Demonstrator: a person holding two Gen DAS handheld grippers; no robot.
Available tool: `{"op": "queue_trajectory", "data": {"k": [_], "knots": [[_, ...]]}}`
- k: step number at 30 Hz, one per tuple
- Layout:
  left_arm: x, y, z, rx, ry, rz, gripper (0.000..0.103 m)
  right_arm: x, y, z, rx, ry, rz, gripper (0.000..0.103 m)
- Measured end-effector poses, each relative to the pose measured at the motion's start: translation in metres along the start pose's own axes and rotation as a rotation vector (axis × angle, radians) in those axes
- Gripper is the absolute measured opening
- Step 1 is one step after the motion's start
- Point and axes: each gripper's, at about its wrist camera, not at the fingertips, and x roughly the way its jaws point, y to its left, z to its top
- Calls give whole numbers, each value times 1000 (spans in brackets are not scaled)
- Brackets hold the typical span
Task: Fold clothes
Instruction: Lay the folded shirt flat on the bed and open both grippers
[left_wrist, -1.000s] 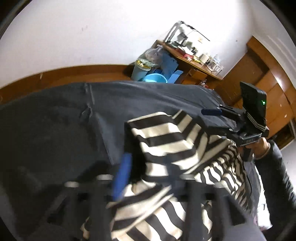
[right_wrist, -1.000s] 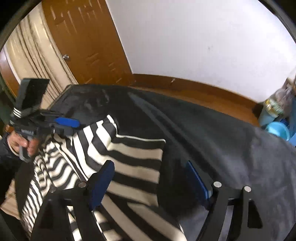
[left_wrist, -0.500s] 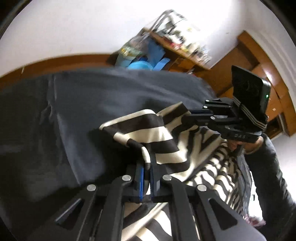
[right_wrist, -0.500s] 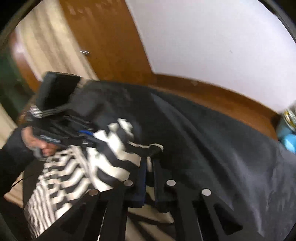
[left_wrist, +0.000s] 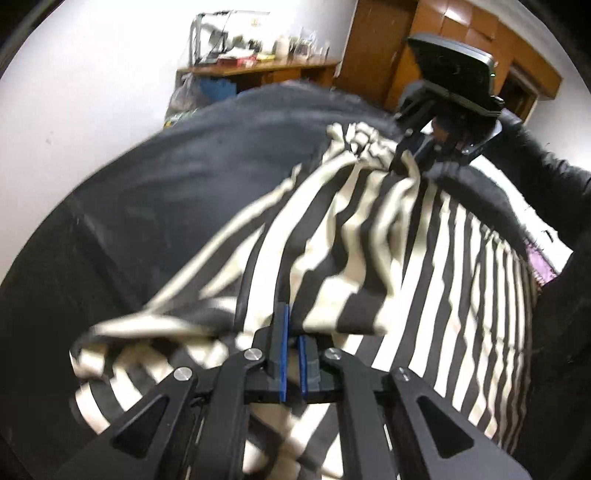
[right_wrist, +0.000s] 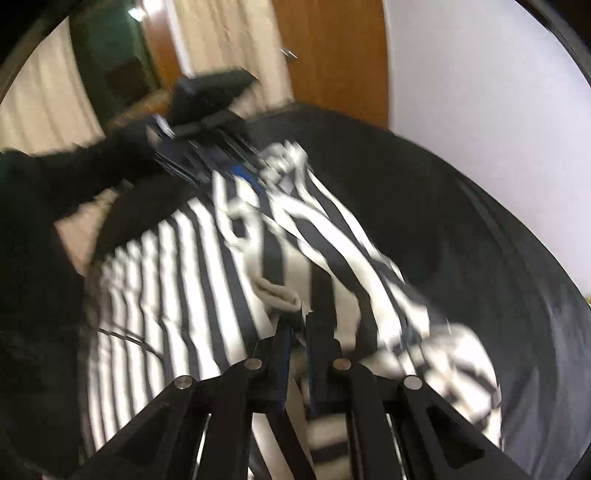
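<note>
A black-and-white striped garment lies on a dark bed cover; it also shows in the right wrist view. My left gripper is shut on one edge of the garment and lifts it. My right gripper is shut on another edge of it. Each gripper shows in the other's view, the right one far across the cloth, the left one likewise. The cloth hangs stretched and bunched between them.
A cluttered wooden desk stands against the white wall beyond the bed. Wooden cabinets are at the far right. A wooden door and beige curtains stand behind the bed in the right wrist view.
Both grippers went from open to shut on the garment's edges. They have since lifted and pulled the cloth up off the bed, swinging both views round.
</note>
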Motion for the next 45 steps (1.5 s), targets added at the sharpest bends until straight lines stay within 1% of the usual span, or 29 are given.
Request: {"op": "queue_trajectory", "data": {"k": [3, 4, 6, 8, 9, 10, 11, 12, 13, 15, 17, 18, 19, 23, 25, 28, 30, 31, 32, 33, 35, 37, 39, 42, 43, 45], "knots": [[-11, -2, 0, -28, -23, 14, 8, -6, -6, -1, 49, -10, -53, 8], [-16, -4, 0, -33, -33, 19, 11, -10, -6, 0, 56, -26, -70, 8], [-23, -7, 1, -36, -48, 35, 20, -21, -4, 6, 69, -88, -94, 8], [-29, -7, 2, -51, -63, 56, 38, -31, -3, 11, 94, -154, -109, 8], [-32, -7, 2, -61, -75, 61, 42, -31, -2, 14, 116, -182, -106, 8], [-35, -7, 3, -71, -88, 66, 48, -28, -1, 17, 143, -203, -95, 8], [-33, -9, 4, -83, -97, 53, 53, -24, 1, 20, 170, -224, -84, 8], [-31, -12, 5, -95, -107, 36, 55, -21, 3, 23, 196, -245, -74, 8], [-29, -15, 7, -107, -116, 19, 57, -14, 4, 27, 221, -247, -63, 8], [-25, -21, 9, -131, -134, -15, 60, 12, 8, 30, 232, -176, -66, 8], [-21, -27, 12, -155, -153, -49, 65, 40, 11, 26, 232, -84, -97, 8], [-10, -29, 13, -164, -124, -39, 65, 54, 12, 24, 233, -35, -116, 8], [2, -28, 11, -178, -80, -5, 65, 64, 11, 21, 244, -5, -128, 8], [19, -8, -2, -277, -34, 47, 64, 76, -4, 12, 342, 0, -124, 8], [16, -5, -2, -315, -33, 58, 64, 75, -2, 12, 355, -3, -138, 8], [6, -13, -7, -341, -40, 70, 65, 63, 18, 14, 336, 5, -219, 8], [-1, -19, -10, -357, -46, 77, 68, 54, 35, 10, 312, -7, -257, 10], [-9, -24, -15, -370, -55, 74, 72, 47, 43, 8, 310, -16, -260, 23], [-17, -29, -20, -384, -65, 69, 77, 31, 51, 3, 320, -21, -258, 64], [-26, -33, -26, -395, -73, 68, 78, 10, 59, -5, 332, -31, -248, 103], [-37, -49, -31, -407, -95, 66, 79, -15, 74, -19, 352, -65, -213, 103], [-53, -63, -42, -414, -113, 65, 79, -40, 90, -35, 400, -104, -172, 103], [-66, -82, -55, -413, -125, 56, 79, -60, 110, -51, 433, -162, -156, 103], [-84, -111, -75, -408, -138, 43, 80, -84, 147, -77, 424, -217, -173, 103], [-87, -122, -83, -405, -141, 40, 81, -90, 160, -87, 416, -229, -194, 103], [-91, -143, -98, -404, -139, 39, 81, -91, 184, -104, 405, -232, -265, 103]]}}
